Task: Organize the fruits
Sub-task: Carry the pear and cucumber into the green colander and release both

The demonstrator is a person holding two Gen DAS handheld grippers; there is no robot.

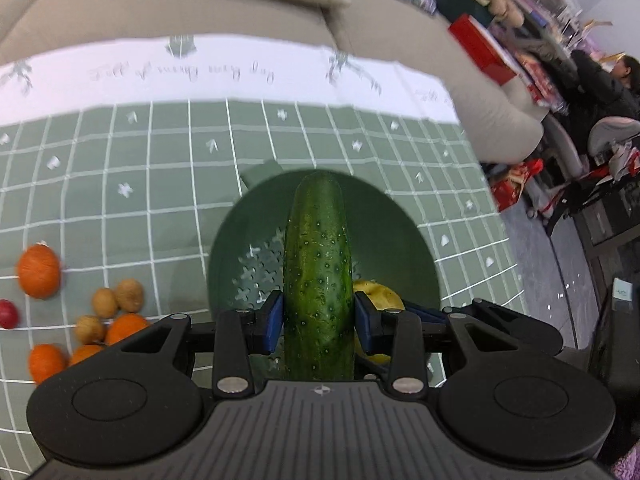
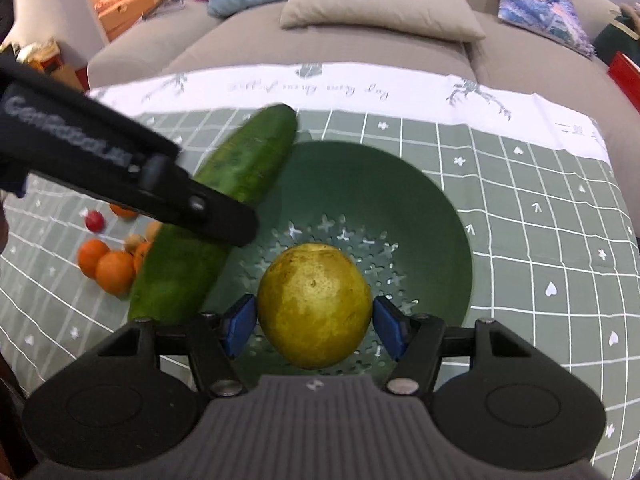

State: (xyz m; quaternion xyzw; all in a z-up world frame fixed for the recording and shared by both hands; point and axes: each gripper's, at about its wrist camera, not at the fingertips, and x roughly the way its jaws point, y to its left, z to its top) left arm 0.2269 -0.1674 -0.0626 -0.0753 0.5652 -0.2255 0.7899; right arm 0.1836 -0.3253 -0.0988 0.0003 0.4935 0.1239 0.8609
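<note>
Left gripper (image 1: pixel 319 322): blue pads clamped on long bumpy green cucumber (image 1: pixel 318 276). Right gripper (image 2: pixel 314 326): clamped on round yellow-green pear (image 2: pixel 314 306). Both above perforated green plastic colander bowl (image 2: pixel 424 216), mid green checked tablecloth (image 2: pixel 540 240). Oranges (image 2: pixel 105 266) near left edge.

A: Where is the bowl (image 2: pixel 432 216)?
B: On the tablecloth (image 2: pixel 540 216), before the sofa (image 2: pixel 248 36).
A: And the loose fruit?
B: Oranges (image 1: pixel 39 271) and walnuts (image 1: pixel 129 295) lie left of it.
</note>
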